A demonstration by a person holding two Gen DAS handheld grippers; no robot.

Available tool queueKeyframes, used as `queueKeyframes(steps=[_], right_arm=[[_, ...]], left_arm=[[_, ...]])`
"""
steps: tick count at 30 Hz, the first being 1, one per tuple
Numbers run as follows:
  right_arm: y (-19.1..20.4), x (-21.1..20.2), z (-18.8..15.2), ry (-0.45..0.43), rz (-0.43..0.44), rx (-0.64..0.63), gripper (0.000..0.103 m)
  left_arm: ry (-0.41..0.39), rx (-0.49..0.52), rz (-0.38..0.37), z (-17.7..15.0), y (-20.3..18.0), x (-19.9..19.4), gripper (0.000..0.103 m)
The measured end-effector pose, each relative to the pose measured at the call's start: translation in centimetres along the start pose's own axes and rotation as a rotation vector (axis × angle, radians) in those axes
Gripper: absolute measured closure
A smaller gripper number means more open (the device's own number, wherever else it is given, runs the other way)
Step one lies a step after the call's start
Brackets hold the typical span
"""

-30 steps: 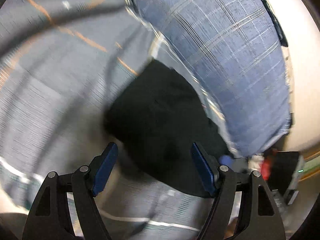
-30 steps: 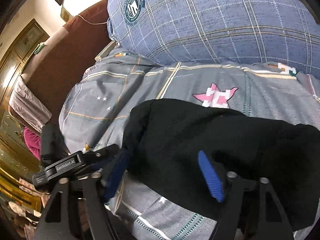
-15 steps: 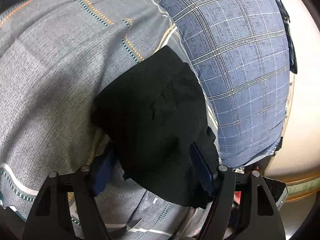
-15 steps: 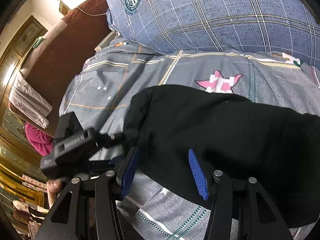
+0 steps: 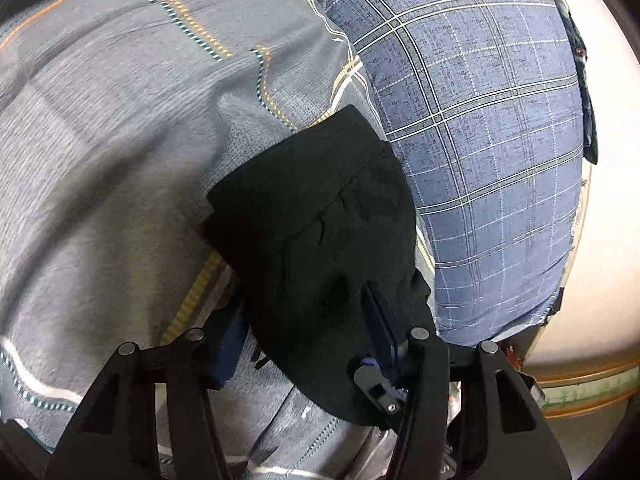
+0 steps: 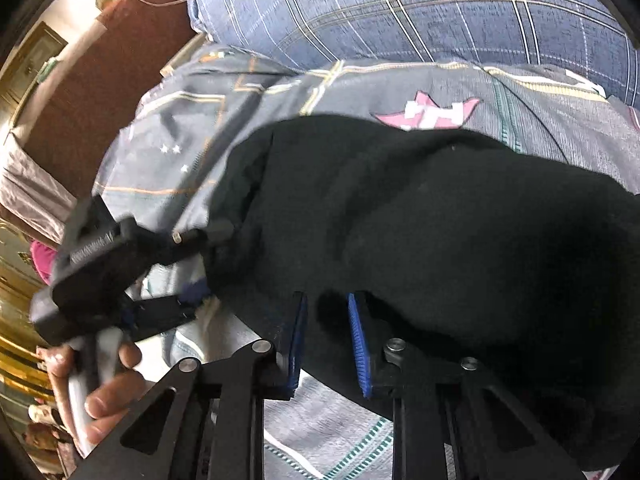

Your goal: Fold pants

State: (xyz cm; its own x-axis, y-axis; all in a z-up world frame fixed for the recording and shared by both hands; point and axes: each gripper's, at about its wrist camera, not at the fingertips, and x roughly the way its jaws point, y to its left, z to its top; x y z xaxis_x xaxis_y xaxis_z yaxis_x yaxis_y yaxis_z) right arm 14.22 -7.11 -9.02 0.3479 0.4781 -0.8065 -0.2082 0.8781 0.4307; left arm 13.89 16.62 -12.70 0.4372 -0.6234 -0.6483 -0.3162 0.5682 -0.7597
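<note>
Black fabric fills the foreground as the right hand-held gripper (image 6: pixel 326 336) pinches a ridge of the pants (image 6: pixel 420 232) between nearly closed jaws, while the left hand-held gripper (image 5: pixel 308 332), jaws wider, straddles the bundle's other end. The pants lie bunched, apparently part-folded, on the grey bedspread (image 5: pixel 120 140), below the blue plaid pillow (image 5: pixel 480 120); flattening and squaring seemingly remain.
</note>
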Motion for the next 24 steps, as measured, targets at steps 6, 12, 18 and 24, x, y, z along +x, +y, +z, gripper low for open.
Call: queueKeyframes(steps=[6, 12, 18, 24], right_arm=[[-0.2, -0.6, 0.1, -0.026, 0.060, 0.018, 0.086], [0.3, 1.1, -0.1, 0.020, 0.019, 0.001, 0.093], [-0.2, 1.1, 0.0, 0.038, 0.016, 0.010, 0.099], [-0.1, 0.9, -0.1, 0.034, 0.007, -0.001, 0.099]], left_arm=[[-0.012, 0.023, 0.044, -0.1, 0.3, -0.1, 0.073], [-0.033, 0.048, 0.052, -0.2, 0.5, -0.3, 0.083], [-0.019, 0.048, 0.112, 1.0, -0.2, 1.5, 0.078], [-0.033, 0.082, 0.115, 1.1, -1.1, 1.5, 0.082]])
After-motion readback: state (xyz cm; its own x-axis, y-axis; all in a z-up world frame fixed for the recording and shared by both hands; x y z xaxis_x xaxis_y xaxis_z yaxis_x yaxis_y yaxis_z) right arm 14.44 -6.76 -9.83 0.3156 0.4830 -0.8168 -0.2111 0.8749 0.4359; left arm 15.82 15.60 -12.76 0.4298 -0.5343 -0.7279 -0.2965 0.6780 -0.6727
